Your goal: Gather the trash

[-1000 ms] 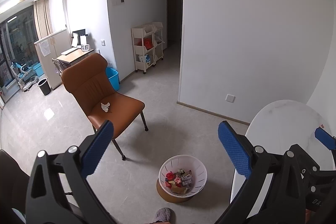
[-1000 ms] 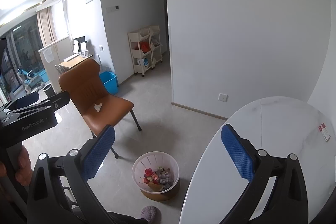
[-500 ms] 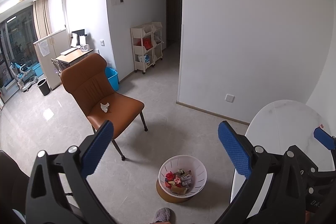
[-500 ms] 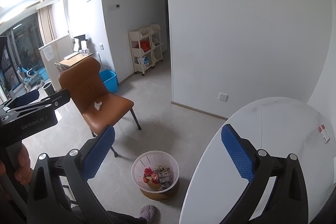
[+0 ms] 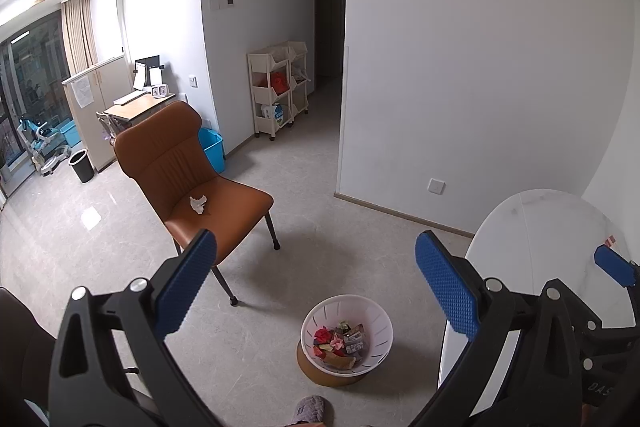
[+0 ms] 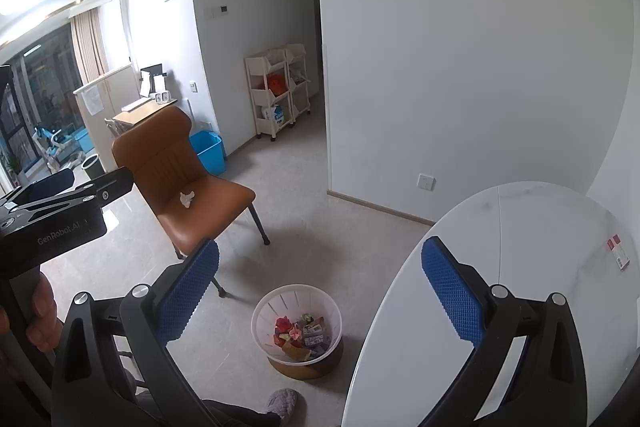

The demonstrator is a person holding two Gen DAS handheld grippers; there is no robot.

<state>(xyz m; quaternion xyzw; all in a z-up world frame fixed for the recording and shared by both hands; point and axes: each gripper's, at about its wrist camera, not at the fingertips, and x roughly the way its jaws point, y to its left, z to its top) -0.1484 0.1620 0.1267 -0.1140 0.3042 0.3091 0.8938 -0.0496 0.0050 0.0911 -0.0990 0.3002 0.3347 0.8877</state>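
Both hand-held grippers, left [image 5: 316, 283] and right [image 6: 320, 285], are released; perhaps a tissue [image 5: 198, 203] lies on the chair [image 5: 188, 179].

White walls [image 5: 460, 67], grey tile floor [image 5: 328, 227]; brown chair [image 5: 180, 167], white round table [image 6: 520, 267] — bright window [image 5: 28, 87] at left.

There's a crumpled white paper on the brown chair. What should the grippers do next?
Probably move the left gripper toward the crumpled tissue on the chair seat. Both grippers are open and empty, and the white bin already holds trash.
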